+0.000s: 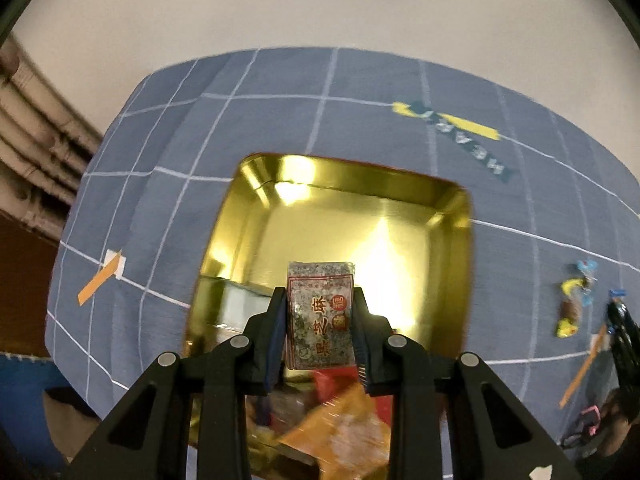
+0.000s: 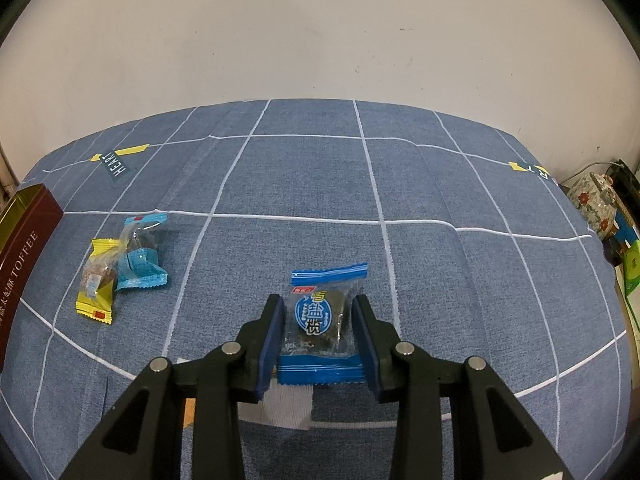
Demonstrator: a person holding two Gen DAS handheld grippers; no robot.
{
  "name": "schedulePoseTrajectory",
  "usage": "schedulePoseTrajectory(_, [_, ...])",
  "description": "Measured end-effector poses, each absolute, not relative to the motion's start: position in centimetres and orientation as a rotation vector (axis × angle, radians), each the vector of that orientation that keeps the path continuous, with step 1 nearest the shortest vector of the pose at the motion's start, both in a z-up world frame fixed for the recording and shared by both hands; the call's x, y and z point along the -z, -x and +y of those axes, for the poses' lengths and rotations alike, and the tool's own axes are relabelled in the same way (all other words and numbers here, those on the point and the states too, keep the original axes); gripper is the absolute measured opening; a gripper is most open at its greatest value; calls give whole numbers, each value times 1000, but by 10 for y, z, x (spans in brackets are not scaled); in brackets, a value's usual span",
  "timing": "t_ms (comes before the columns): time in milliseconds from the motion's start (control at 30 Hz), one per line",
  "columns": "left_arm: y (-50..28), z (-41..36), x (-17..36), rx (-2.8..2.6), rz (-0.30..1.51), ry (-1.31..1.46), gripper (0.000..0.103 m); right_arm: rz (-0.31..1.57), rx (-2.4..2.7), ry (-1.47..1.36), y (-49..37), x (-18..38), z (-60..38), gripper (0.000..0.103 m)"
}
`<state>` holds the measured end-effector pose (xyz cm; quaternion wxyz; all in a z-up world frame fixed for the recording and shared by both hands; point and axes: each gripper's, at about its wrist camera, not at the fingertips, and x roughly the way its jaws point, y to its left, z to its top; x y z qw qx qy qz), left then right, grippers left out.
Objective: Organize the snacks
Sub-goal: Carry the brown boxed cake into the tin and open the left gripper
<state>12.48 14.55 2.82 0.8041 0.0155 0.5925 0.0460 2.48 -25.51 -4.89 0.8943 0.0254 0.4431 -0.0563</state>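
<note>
My left gripper (image 1: 320, 312) is shut on a grey sesame snack packet (image 1: 321, 316) with red print and holds it above the gold tin (image 1: 400, 188). Orange and red snack packs (image 1: 340, 424) lie in the tin's near end. My right gripper (image 2: 318, 318) is shut on a blue-edged clear candy packet (image 2: 323, 320) just above the blue checked cloth (image 2: 440, 280). A yellow packet (image 2: 96, 288) and another blue packet (image 2: 140, 252) lie together on the cloth to the left; they also show at the right of the left wrist view (image 1: 576, 300).
The tin's dark red side, printed TOFFEE (image 2: 24, 256), stands at the far left of the right wrist view. A floral jar (image 2: 592, 200) and boxes stand beyond the table's right edge. Orange tape marks (image 1: 100, 280) lie on the cloth. A white wall runs behind.
</note>
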Motion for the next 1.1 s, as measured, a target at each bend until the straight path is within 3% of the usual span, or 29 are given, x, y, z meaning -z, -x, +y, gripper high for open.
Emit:
schedulePoseTrajectory(467, [-134, 181, 9, -149, 1325, -41, 27, 919, 117, -50, -24, 48, -257, 37])
schedulePoseTrajectory(1100, [-134, 179, 12, -155, 1324, -80, 31, 919, 118, -48, -25, 49, -255, 37])
